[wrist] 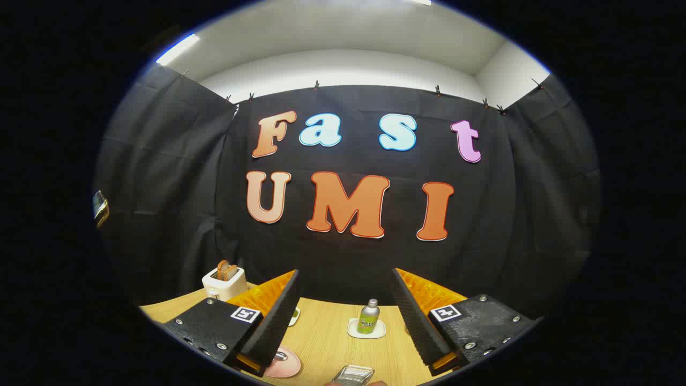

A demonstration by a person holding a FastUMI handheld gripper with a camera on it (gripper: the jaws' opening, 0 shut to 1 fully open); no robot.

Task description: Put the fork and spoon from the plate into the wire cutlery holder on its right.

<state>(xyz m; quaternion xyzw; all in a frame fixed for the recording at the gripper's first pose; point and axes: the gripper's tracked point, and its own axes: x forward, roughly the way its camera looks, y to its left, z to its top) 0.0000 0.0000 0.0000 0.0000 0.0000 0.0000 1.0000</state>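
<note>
The claw [343, 316] was held spread apart above the surface [327, 338], with nothing gripped. The plate [284, 362], something metallic on it, was seen by the left finger, and the holder [353, 374] low between the fingers. The task was judged barely begun, both utensils still to be moved.

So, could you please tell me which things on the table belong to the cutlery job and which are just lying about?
Belongs to the job:
- pink plate, by the left finger, a utensil on it
- wire cutlery holder, between the fingers
- claw, open, holding nothing

Just lying about:
- toaster, beyond the left finger
- small bottle on its white coaster
</note>
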